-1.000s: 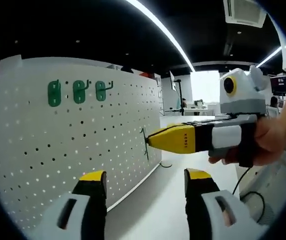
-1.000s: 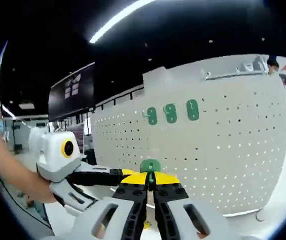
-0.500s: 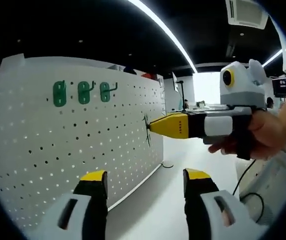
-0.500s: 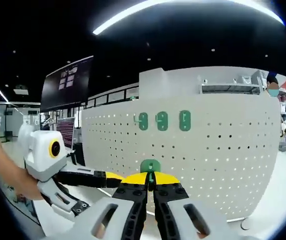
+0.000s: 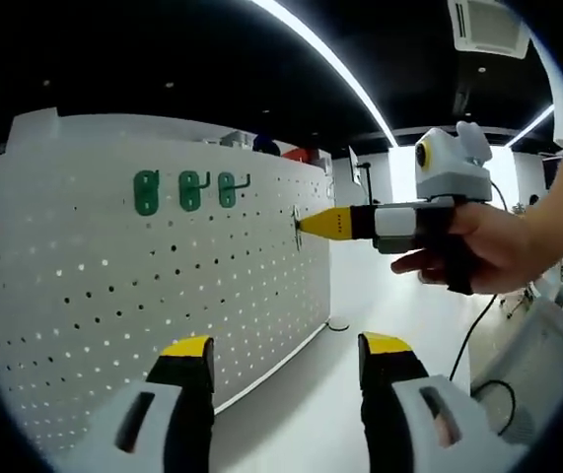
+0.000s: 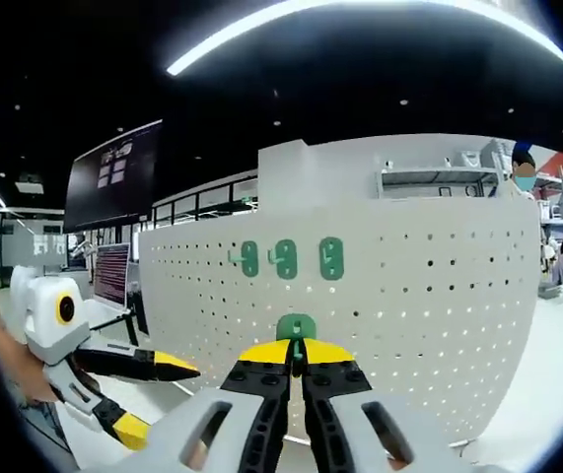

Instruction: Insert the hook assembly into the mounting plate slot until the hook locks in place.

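hook is mostly hidden: in the right gripper view just its round green top pokes up past the yellow tips of the right tool, which is clenched tight on it. in the left gripper view the same hook is a thin dark sliver at the tip of the right tool, too small to make out well. that sliver stands up and down, and the tool's long body lies level, its nose aimed at the pegboard. i cannot tell if the hook touches the board.

the white pegboard stands upright and its near end is cut off at the edge. three green hooks sit in a row high on it, well apart from the held hook. two have small arms that stick out.

a hand grips the right tool.

the left tool is low, its two yellow-tipped jaws spread wide with nothing between them. the left tool also shows from the side, jaws parted.
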The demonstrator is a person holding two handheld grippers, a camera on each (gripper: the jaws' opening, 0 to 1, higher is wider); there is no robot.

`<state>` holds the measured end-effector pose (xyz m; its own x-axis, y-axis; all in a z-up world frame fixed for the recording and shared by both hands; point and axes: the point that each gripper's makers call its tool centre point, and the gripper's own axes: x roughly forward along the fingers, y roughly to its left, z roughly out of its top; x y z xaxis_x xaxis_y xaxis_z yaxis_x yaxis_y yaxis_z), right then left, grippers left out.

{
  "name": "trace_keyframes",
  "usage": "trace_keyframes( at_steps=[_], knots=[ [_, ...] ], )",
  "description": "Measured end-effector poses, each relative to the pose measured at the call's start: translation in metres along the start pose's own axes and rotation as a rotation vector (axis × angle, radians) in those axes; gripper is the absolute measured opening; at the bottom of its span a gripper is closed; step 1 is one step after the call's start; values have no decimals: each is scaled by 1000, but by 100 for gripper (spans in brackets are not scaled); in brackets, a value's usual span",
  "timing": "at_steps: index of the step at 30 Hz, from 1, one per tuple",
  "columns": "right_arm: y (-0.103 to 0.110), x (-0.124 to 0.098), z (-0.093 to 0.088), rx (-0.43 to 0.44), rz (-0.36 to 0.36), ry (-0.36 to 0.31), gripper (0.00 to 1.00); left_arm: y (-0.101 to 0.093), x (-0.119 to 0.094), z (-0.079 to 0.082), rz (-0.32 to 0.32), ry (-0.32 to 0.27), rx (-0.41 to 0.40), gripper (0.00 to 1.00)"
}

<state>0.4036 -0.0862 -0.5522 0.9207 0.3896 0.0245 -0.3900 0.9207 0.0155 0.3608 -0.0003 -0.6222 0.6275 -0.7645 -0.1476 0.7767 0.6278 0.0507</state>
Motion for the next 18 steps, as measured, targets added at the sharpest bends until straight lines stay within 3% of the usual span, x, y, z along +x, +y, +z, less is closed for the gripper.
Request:
trace_keyframes(
  at_steps=[18],
  knots=[
    [-42, 20, 27, 5, -69, -41, 1, 0, -35, -7, 62, -10, -26, 60]
  ],
)
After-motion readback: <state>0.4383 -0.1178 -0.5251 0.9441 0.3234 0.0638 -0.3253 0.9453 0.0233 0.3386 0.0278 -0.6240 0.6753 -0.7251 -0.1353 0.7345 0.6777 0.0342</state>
